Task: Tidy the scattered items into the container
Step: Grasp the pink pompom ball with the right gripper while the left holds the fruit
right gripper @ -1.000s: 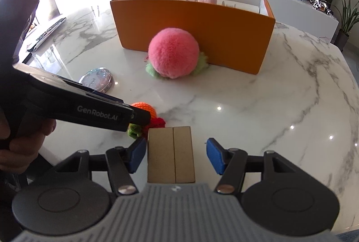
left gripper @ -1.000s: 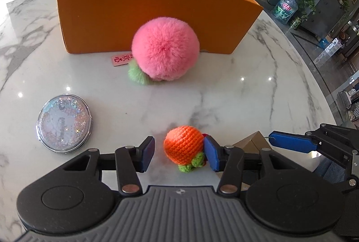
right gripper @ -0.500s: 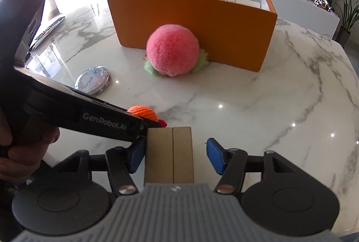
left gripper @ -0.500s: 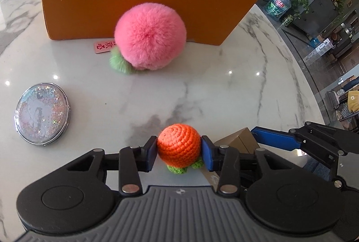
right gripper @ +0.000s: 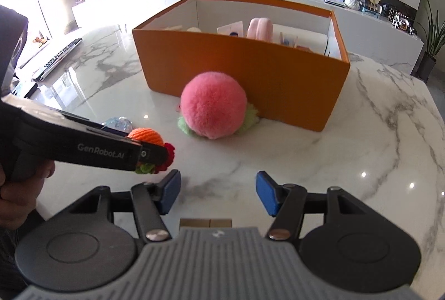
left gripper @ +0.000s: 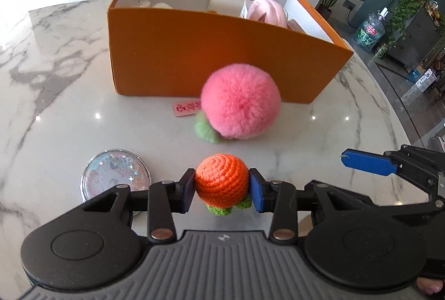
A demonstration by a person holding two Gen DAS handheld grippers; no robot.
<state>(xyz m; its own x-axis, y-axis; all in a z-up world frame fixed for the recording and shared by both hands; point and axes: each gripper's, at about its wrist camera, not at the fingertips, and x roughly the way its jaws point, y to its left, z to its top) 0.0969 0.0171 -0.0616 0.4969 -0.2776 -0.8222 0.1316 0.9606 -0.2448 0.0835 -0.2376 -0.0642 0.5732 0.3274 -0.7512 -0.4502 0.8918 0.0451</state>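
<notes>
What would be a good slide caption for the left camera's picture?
Left tongs grip an orange crochet ball before a pink pompom and orange box.

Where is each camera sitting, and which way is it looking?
Left wrist: sits on the left gripper, looking down along its fingers at the crochet orange they grip; the right gripper's blue fingertip shows.
Right wrist: sits on the right gripper, open over the marble table; the left gripper and a hand show.
Both see the orange box and pink pompom.
</notes>
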